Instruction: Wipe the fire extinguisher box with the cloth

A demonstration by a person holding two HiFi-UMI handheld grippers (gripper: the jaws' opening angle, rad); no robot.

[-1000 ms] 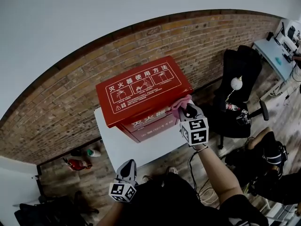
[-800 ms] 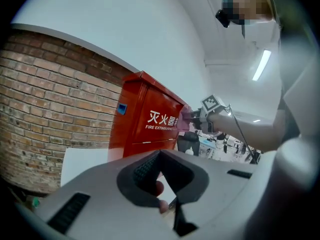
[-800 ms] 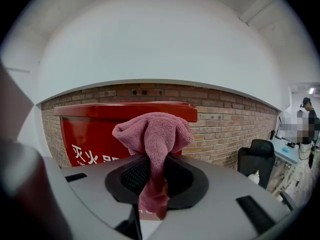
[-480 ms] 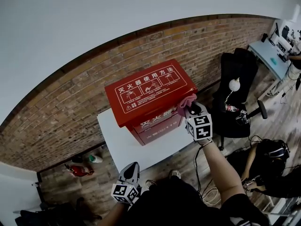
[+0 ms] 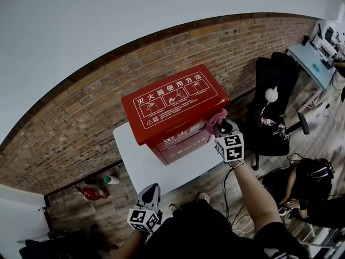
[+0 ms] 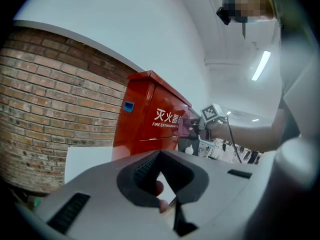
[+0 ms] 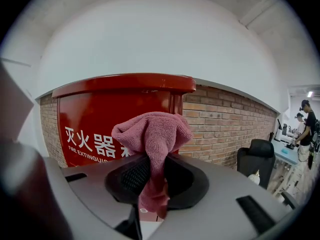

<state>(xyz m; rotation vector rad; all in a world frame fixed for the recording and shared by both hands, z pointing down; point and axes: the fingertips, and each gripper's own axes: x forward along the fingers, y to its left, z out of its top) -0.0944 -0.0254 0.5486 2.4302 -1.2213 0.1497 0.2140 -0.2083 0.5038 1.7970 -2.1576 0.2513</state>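
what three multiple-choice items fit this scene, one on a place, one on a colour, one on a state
1. Where is the cloth? A) at the front right corner of the fire extinguisher box; B) on the floor; C) over the chair.
2. What colour is the cloth? A) blue; B) white; C) pink.
3. The right tongs are: A) open, empty; B) shut on the cloth; C) shut on nothing.
Answers: 1 A, the head view shows it held at that corner, under the lid; 2 C, plainly pink in the right gripper view; 3 B, the cloth is pinched between the jaws there.
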